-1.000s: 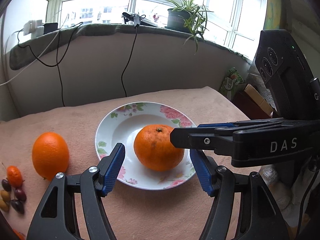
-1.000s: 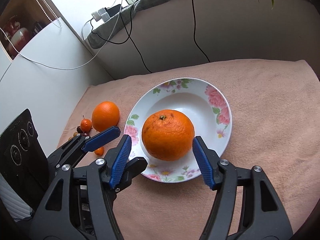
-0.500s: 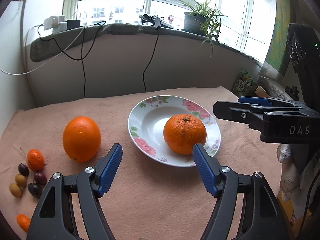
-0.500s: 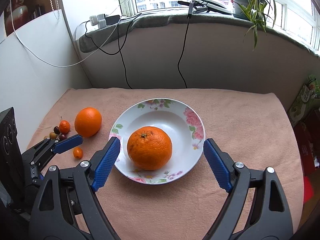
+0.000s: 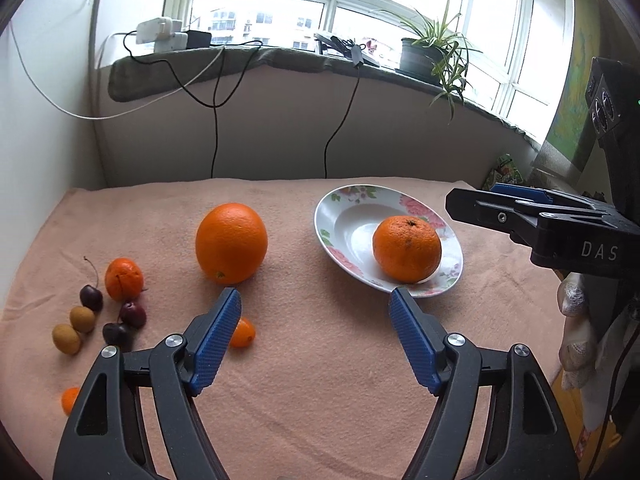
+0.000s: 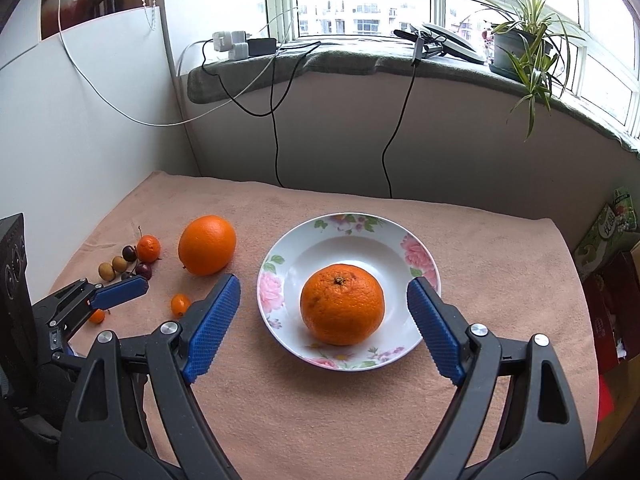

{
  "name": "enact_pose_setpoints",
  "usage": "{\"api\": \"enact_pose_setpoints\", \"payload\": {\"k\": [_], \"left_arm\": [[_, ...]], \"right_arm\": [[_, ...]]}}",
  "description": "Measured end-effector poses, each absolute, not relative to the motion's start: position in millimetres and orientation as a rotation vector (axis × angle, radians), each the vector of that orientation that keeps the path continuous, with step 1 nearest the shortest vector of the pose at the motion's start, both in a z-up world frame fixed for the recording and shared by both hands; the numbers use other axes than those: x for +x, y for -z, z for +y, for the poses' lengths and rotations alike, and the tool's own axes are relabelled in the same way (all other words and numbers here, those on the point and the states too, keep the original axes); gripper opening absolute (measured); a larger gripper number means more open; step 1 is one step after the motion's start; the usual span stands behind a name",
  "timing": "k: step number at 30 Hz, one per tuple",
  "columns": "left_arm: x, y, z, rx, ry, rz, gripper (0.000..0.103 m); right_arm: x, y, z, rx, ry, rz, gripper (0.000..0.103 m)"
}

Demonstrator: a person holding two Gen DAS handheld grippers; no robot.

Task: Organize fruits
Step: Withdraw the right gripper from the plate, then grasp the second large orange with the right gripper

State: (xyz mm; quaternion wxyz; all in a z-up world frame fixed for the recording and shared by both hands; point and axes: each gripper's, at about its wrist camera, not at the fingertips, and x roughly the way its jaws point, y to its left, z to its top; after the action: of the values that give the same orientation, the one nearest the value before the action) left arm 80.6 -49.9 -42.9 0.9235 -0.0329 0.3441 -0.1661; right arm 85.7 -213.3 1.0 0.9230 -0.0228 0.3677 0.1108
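Our left hand-held gripper (image 5: 312, 320) hangs over the pink-covered surface (image 5: 320, 380), its jaws wide, just opened further, and empty. Our right hand-held gripper (image 6: 324, 312) is also wide and empty, framing the flowered plate (image 6: 416, 252), where one rough-skinned orange (image 6: 342, 304) already sits. A smooth orange (image 5: 231, 243) waits left of the plate, with a tangerine (image 5: 123, 278), cherries (image 5: 91, 297) and kumquats (image 5: 243, 332) beyond. We judge it next: we should straddle its widest part and close gently so it cannot roll.
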Motion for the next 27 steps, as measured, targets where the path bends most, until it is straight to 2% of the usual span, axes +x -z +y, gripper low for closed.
{"api": "enact_pose_setpoints", "payload": {"k": [14, 27], "left_arm": [[67.4, 49.3, 12.6, -0.120, 0.189, 0.707, 0.077], [102.7, 61.6, 11.9, -0.183, 0.253, 0.745, 0.077]], "right_arm": [[103.2, 14.8, -187.3, 0.000, -0.330, 0.773, 0.088], [146.5, 24.2, -153.0, 0.058, -0.485, 0.892, 0.088]]}}
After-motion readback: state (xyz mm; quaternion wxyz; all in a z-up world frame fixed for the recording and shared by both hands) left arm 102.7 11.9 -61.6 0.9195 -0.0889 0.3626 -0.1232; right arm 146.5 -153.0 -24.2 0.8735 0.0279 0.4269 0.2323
